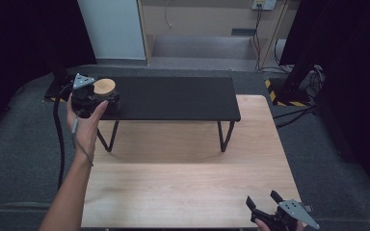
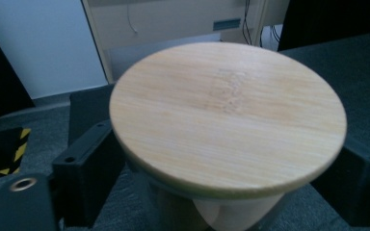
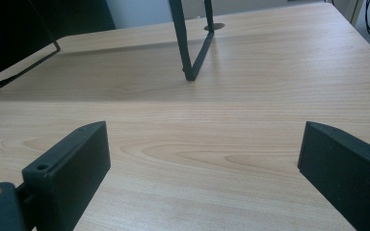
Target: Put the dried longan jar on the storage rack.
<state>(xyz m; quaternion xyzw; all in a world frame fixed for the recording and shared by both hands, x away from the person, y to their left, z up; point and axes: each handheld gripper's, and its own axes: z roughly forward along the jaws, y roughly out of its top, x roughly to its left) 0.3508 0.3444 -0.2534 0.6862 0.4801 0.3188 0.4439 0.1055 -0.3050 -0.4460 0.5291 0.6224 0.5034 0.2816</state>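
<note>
Closest in, the right gripper (image 1: 265, 202) sits low at the near right corner of the wooden table (image 1: 188, 187), jaws spread wide over bare boards in the right gripper view. Across the table stands the black shelf (image 1: 173, 98) on thin wire legs (image 3: 192, 48). At its left end, the left gripper (image 1: 92, 99) is clamped round a jar with a round bamboo lid (image 2: 226, 115); the left gripper view shows both jaws pressed to its sides, just under the lid, the jar at the shelf's left end.
</note>
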